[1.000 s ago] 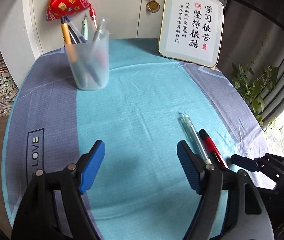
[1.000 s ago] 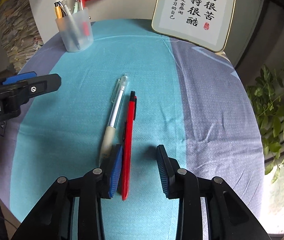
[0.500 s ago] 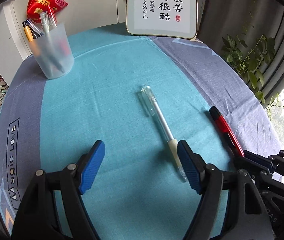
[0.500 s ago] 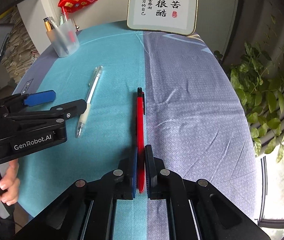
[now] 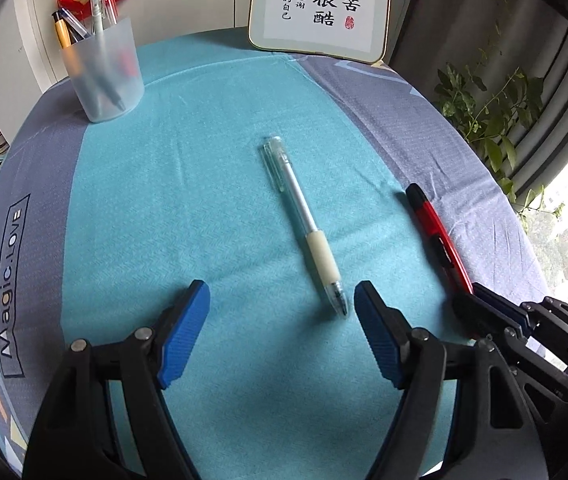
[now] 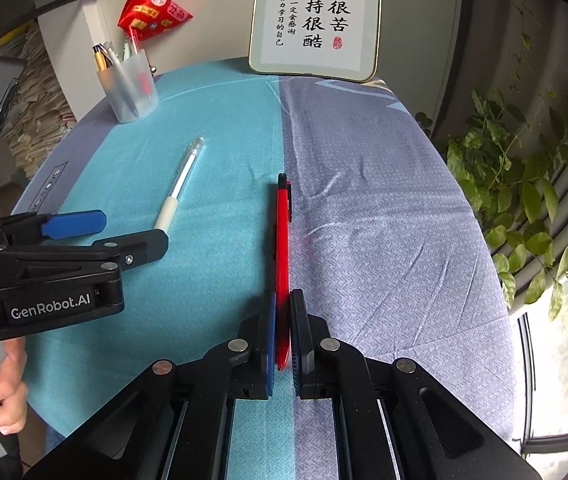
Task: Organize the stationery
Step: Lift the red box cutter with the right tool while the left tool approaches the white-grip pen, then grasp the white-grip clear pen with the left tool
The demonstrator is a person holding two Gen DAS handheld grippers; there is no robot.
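Blue and grey cloth [image 5: 212,184] covers the round table. From the left wrist, the left gripper [image 5: 280,332] has its jaws wide apart over the cloth, the clear pen [image 5: 303,224] lying just ahead with its tip near the right finger. A cup [image 5: 102,76] at the far left already holds several pens; a framed sign [image 5: 319,4] leans behind.

From the right wrist, the right gripper [image 6: 282,332] is clamped on the red pen [image 6: 282,236], whose far end seems to lie on the cloth. By my reading, two pens remain to reach the cup [image 6: 130,88], and nothing blocks the way there.
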